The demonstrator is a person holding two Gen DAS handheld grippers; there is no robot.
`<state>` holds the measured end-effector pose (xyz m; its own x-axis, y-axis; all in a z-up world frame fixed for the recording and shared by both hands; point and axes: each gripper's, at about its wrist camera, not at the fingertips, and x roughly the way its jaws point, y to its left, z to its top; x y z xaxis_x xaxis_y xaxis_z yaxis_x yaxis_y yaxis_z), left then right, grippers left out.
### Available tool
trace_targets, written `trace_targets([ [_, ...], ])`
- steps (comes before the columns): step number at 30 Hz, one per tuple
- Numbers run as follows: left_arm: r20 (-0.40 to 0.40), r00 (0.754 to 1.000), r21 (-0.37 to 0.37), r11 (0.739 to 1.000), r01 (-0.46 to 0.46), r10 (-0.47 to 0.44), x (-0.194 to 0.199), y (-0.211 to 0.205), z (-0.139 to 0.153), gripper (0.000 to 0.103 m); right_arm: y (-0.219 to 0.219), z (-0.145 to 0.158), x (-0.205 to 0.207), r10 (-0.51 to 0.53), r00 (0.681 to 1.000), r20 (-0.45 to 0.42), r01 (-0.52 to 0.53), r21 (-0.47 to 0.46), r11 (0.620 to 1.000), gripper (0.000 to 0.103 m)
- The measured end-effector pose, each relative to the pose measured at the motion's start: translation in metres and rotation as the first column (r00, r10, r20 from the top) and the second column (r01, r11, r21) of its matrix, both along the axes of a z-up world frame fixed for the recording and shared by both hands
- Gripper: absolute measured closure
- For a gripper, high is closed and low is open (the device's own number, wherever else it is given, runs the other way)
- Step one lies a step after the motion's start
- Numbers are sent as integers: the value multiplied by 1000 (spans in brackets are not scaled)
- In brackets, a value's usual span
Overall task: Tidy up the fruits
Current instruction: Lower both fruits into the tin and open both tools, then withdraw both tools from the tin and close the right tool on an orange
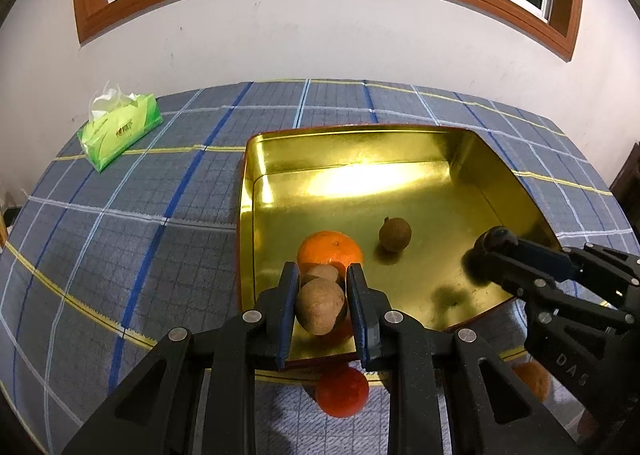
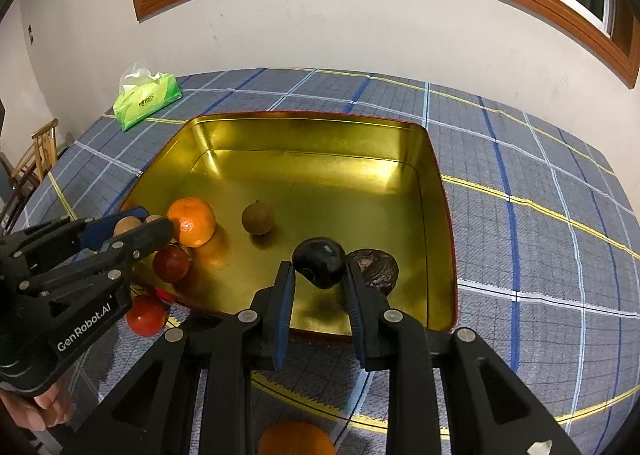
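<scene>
A gold tin tray (image 1: 360, 147) (image 2: 320, 135) sits on the plaid tablecloth. My left gripper (image 1: 322, 279) is shut on a brown kiwi (image 1: 320, 307) over the tray's near left corner; it also shows in the right wrist view (image 2: 138, 221). An orange (image 1: 330, 249) (image 2: 191, 221) and a small brown fruit (image 1: 395, 234) (image 2: 258, 218) lie in the tray. My right gripper (image 2: 320, 275) is shut on a dark plum (image 2: 319, 261) (image 1: 494, 239) over the tray's near right part, above its dark reflection (image 2: 376, 267).
A red fruit (image 1: 342, 393) (image 2: 146, 315) lies on the cloth in front of the tray, mirrored in the tray wall. Another orange (image 2: 294, 439) (image 1: 534, 379) lies on the cloth nearer me. A green tissue pack (image 1: 120, 131) (image 2: 146, 99) stands at the far left. A wooden chair (image 2: 38, 151) stands beyond the table's left edge.
</scene>
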<state>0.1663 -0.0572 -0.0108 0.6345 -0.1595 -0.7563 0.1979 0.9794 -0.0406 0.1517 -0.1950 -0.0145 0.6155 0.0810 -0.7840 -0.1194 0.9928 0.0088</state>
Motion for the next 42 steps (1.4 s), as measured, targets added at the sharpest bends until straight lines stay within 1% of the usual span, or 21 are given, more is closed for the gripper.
trace_targets([
  [5, -7, 1000, 6, 1000, -8, 8, -1, 1, -2, 77, 0, 0, 0, -4, 1000, 1, 4, -3, 1000, 78],
  [8, -9, 1000, 12, 1000, -9, 9, -1, 1, -2, 76, -2, 0, 0, -12, 1000, 4, 12, -5, 1000, 72],
  [10, -16, 1000, 12, 1000, -10, 10, -1, 2, -4, 73, -3, 1, 0, -17, 1000, 4, 17, -4, 1000, 68],
  [15, -18, 1000, 8, 1000, -11, 11, -2, 1, -4, 65, -4, 3, -2, -19, 1000, 4, 19, 2, 1000, 67],
  [20, -9, 1000, 12, 1000, -8, 8, -8, 0, -1, 60, -4, 7, -10, -25, 1000, 12, 25, 7, 1000, 67],
  [24, 5, 1000, 8, 1000, -9, 9, -16, -1, 3, 60, -3, 13, -19, -24, 999, 24, 24, 2, 1000, 67],
  [30, 36, 999, -8, 1000, -14, 14, -38, 4, 12, 60, -2, 23, -40, -33, 998, 44, 33, 9, 999, 67],
  [33, 34, 999, -10, 1000, -11, 11, -52, 7, 13, 60, -4, 23, -55, -41, 998, 44, 41, 13, 999, 67],
  [37, 33, 999, -3, 1000, -13, 13, -76, 14, 8, 60, -9, 21, -81, -56, 998, 38, 56, 16, 998, 67],
  [42, 19, 999, -4, 1000, -27, 27, -108, 28, -4, 60, -13, 14, -119, -68, 997, 20, 68, 22, 997, 67],
])
